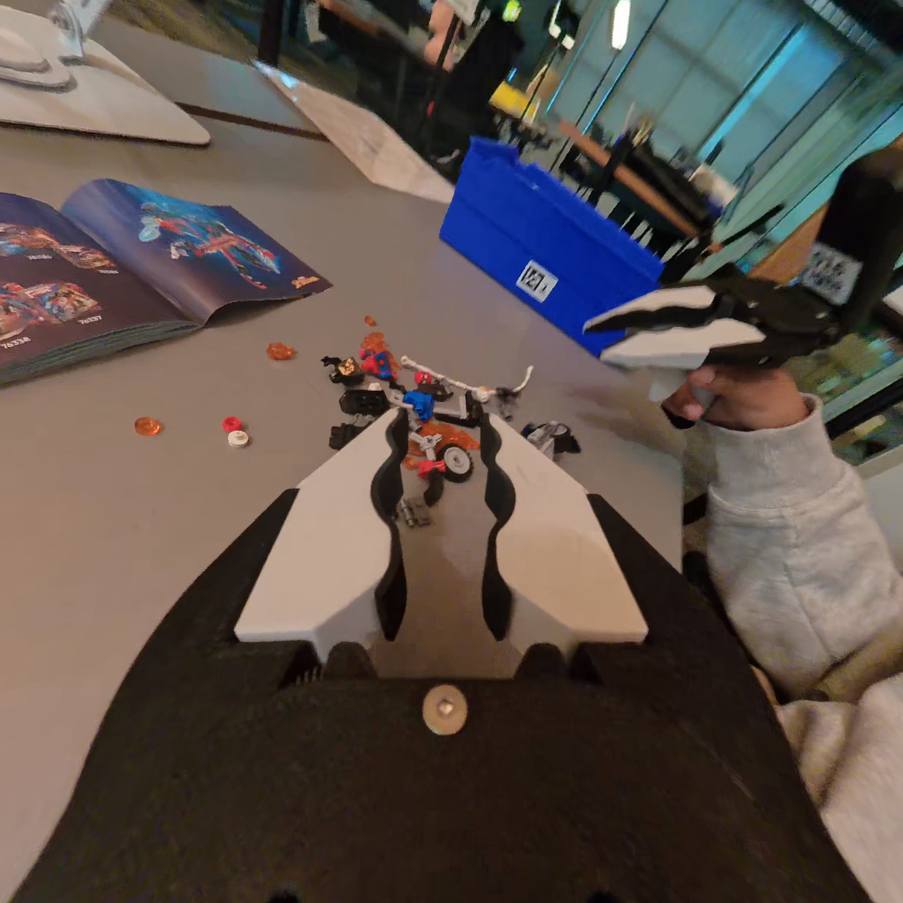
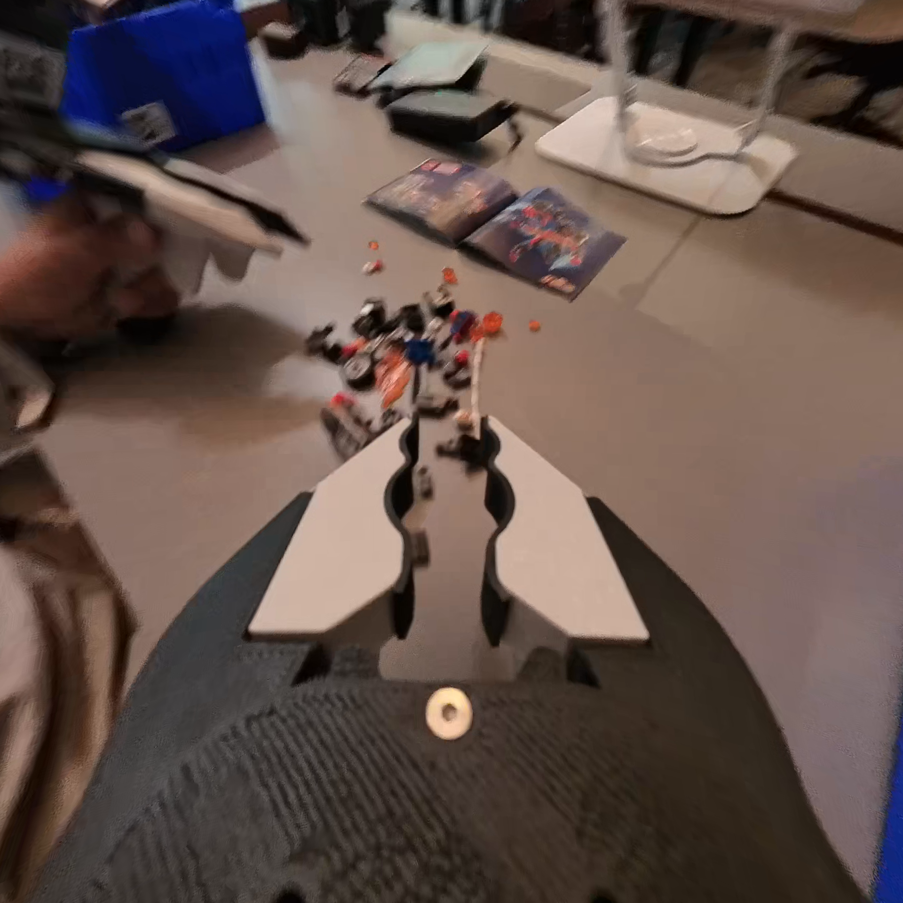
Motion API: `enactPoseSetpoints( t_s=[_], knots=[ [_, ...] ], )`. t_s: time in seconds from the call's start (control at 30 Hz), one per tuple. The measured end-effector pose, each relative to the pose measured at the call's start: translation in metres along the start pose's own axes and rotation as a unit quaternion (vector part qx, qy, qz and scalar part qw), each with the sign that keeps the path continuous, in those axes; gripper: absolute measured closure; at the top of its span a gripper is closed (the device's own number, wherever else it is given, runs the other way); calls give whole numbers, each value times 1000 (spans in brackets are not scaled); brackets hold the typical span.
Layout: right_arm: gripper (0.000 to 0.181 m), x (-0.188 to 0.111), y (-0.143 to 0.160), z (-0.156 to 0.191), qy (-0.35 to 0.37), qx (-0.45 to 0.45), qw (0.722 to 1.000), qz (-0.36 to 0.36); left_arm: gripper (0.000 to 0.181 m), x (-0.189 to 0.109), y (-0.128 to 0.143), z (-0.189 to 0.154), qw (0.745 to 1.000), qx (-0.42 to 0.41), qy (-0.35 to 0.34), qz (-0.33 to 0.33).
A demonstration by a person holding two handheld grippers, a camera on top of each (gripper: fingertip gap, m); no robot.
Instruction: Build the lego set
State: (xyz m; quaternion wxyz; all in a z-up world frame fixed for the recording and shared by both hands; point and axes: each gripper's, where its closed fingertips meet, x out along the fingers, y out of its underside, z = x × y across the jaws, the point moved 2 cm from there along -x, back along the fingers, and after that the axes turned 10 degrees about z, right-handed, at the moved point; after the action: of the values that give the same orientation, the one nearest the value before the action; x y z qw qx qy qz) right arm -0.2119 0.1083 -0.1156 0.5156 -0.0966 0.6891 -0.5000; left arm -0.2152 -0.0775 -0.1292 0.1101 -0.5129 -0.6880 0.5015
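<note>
Two hand-held grippers over one grey tabletop point(image 1: 122, 537), both aimed at the same scatter. Left gripper point(image 1: 442, 430): white fingers with black wavy pads, spread apart, nothing between them. Its tips sit low over the near edge of a heap of small plastic building-toy pieces point(image 1: 420, 405); whether they touch the pieces cannot be told.

Heap, as seen from the left wrist view: black, grey, red and blue bits, translucent orange flame-like parts, a small grey wheel with black tyre point(image 1: 457, 462), a thin white bone-like rod point(image 1: 440, 374). Strays lie to the left, well apart from the heap: a flat orange round stud point(image 1: 147, 426), a red round stud point(image 1: 231, 423) just beside a white round stud point(image 1: 238, 439).

Right gripper point(image 2: 449, 430): fingers likewise spread, empty, tips near the heap's opposite edge. This view is motion-blurred, so contact cannot be judged. From the left view the right gripper shows raised off the table, held by a hand point(image 1: 733, 396) in a pale grey sleeve.

Around: an open glossy booklet with dark blue pages point(image 1: 146, 273) lying flat beyond the strays; a blue plastic bin point(image 1: 527, 220) with a white label behind the heap; a white flat stand base point(image 2: 684, 161) farther back
</note>
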Motion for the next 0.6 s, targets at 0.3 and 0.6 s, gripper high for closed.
enactPoseSetpoints(
  t_s=[0.3, 0.6],
  knots=[
    [153, 10, 58, 22, -83, -59, 988, 119, 152, -9, -3, -7, 999, 3, 34, -28],
    [167, 29, 65, 9, -39, -62, 988, 139, 152, -9, -2, -11, 999, 5, 47, -27]
  ],
)
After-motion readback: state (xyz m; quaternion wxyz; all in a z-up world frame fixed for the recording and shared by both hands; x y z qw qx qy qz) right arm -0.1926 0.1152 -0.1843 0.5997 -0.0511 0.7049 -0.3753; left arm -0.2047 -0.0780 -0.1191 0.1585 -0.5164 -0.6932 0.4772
